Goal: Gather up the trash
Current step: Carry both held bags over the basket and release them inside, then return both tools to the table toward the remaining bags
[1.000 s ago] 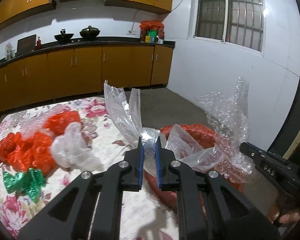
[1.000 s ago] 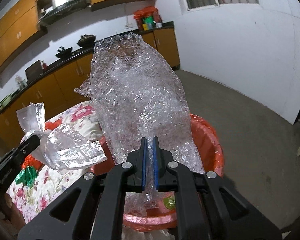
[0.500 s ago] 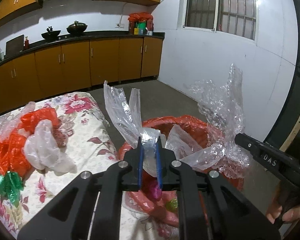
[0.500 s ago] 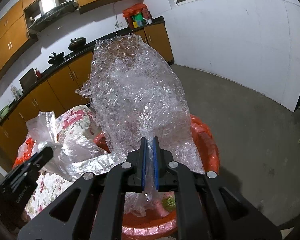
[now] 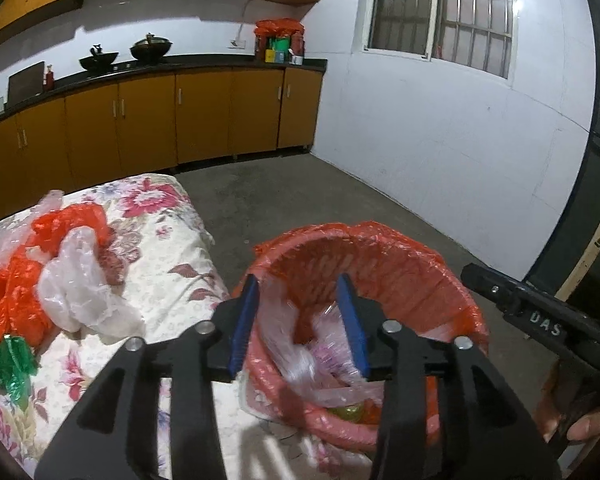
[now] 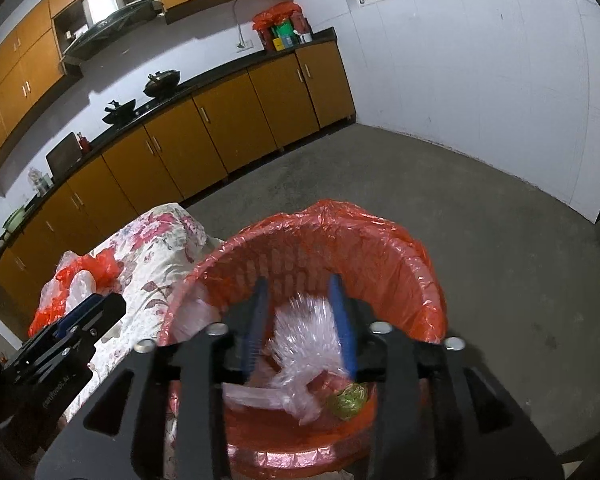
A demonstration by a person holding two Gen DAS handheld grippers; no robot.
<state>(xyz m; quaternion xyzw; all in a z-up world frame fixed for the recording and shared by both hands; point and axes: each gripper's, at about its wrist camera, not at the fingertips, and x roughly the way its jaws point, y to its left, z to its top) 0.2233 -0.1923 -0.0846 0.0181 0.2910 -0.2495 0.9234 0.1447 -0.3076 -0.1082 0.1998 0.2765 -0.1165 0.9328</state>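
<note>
A red basket with an orange-red liner [image 5: 440, 280] [image 6: 400, 252] stands on the floor beside the table. My left gripper [image 5: 298, 324] is open above its left side, and a clear plastic bag [image 5: 300, 360] lies blurred inside below it. My right gripper [image 6: 300, 322] is open over the basket, with the bubble wrap [image 6: 304, 332] blurred inside between and below its fingers. Red, white and green bags [image 5: 60, 272] lie on the floral tablecloth [image 5: 172, 264].
A green-gold wrapper [image 6: 348, 398] lies at the basket's bottom. The right gripper's body [image 5: 540, 316] shows at the right in the left wrist view. Kitchen cabinets [image 5: 160, 120] line the far wall. Grey concrete floor [image 6: 480, 220] surrounds the basket.
Both grippers have opened over the basket. The clear bag and the bubble wrap have dropped out of them into the basket.
</note>
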